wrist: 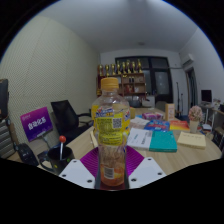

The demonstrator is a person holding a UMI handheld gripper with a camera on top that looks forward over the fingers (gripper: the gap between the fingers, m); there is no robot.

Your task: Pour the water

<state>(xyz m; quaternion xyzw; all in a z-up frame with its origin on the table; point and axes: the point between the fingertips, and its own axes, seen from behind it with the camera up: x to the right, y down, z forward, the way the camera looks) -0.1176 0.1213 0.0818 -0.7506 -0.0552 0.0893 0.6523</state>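
A clear plastic bottle [111, 135] with an orange cap, a yellow label and orange liquid stands upright between my fingers. My gripper [112, 172] is shut on the bottle, its magenta pads [92, 160] pressing on both sides of the lower body. The bottle is held above the table [85, 140], close in front of the camera. No cup or glass is plainly seen.
Books and papers [160, 140] lie on the table to the right, with small objects [195, 118] beyond. A purple sign [38, 122] and a black chair [68, 115] stand at the left. Shelves with bottles [125, 72] line the back wall.
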